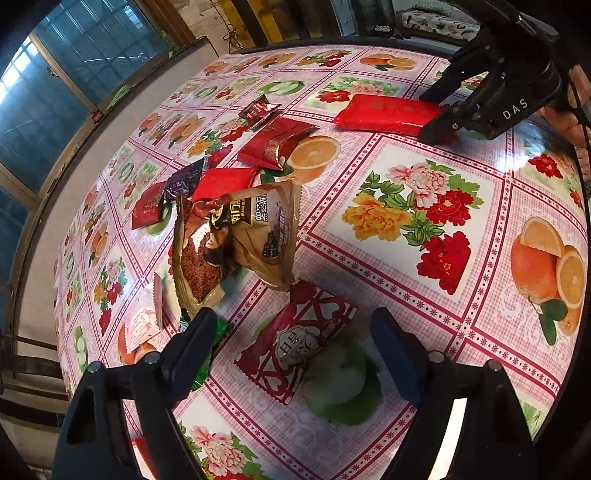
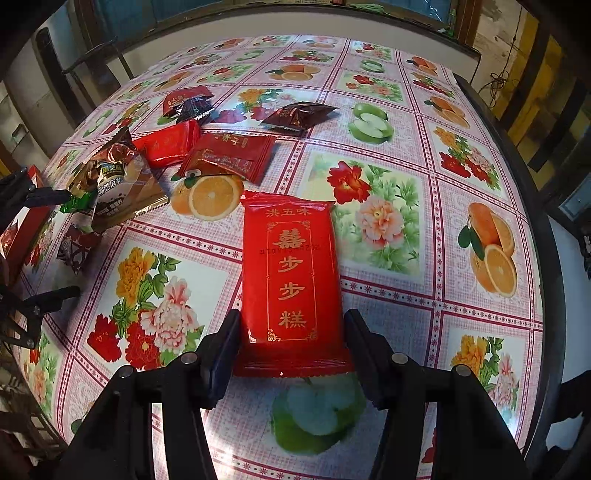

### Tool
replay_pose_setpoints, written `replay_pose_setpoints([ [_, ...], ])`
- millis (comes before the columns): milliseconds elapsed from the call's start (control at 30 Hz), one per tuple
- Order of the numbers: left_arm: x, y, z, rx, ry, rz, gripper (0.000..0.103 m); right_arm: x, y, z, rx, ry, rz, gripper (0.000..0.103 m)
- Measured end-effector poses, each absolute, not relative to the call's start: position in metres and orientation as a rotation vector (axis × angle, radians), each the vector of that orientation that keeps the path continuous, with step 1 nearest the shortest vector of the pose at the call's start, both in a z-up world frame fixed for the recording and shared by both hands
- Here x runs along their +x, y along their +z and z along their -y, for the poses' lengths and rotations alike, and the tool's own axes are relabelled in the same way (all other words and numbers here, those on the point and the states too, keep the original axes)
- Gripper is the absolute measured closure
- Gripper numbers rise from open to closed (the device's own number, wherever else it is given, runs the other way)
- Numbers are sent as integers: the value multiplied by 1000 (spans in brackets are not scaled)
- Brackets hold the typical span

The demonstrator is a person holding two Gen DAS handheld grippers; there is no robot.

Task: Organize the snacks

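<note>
I see a table (image 1: pixel 406 206) with a shiny pink cloth (image 2: pixel 388 306) over it. The cloth has squares with flowers, oranges and green apples. In the left view, a big window (image 1: pixel 55 85) with a wood frame fills the upper left. At the top right of that view sits a cushion (image 1: pixel 436 22) with leaves on it.

A green foil wrapper (image 1: pixel 216 343) lies half hidden behind the left gripper's (image 1: pixel 293 354) near finger, and we cannot read its label. A pale pink-and-white sachet (image 1: pixel 146 321) slips partly beneath the tall gold-brown snack bag (image 1: pixel 236 243). In the right wrist view, a red box (image 2: pixel 22 229) is cut off by the left edge. The small purple packet (image 1: pixel 183 181) is too small for us to read.
</note>
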State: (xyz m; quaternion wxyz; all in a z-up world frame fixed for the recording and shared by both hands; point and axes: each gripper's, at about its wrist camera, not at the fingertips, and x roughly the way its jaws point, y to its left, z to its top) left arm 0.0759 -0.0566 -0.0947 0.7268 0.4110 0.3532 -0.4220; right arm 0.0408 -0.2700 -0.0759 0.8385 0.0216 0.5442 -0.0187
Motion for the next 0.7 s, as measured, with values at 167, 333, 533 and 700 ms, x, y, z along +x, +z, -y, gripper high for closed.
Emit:
replay_pose_setpoints([
  [167, 71, -94, 59, 887, -926, -796, 55, 39, -76, 269, 47, -47, -1142, 43],
  [333, 62, -95, 57, 888, -908, -791, 65, 39, -76, 270, 52, -43, -1148, 43],
  [533, 58, -94, 55, 853, -880, -789, 70, 39, -76, 270, 51, -43, -1148, 42],
  [700, 55, -94, 56, 838, -853, -784, 79, 40, -76, 269, 45, -48, -1157, 42],
])
